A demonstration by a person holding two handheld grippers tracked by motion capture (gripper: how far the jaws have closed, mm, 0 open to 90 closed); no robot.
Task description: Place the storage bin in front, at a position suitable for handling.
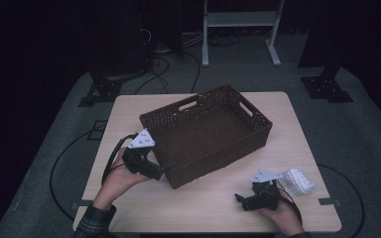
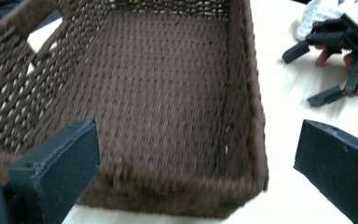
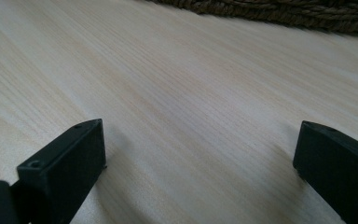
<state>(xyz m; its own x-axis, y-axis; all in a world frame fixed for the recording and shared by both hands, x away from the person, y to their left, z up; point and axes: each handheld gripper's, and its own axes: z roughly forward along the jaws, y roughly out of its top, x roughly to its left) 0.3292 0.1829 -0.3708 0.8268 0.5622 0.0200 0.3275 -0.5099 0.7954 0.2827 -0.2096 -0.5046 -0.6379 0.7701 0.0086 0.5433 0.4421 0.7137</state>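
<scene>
Basket [image 1: 206, 134] is being seen lying at the middle of the worktop [image 1: 129, 106], woven, brown, empty. The left gripper [image 1: 155, 171] is being held at the basket's near-left corner, its fingers [image 2: 56, 172] being kept spread wide with the corner wall between them, untouched. The right gripper [image 1: 243, 201] is being held near the basket's front, well apart from it, fingers [image 3: 63, 170] being kept wide over bare wood. A white bumpy packet [image 1: 297, 181] is lying just beyond that gripper.

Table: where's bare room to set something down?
The table is bare along the near edge between the left gripper and right gripper, and left of the basket. The basket's inside is empty. It's crowded near right, around the white packet.
</scene>
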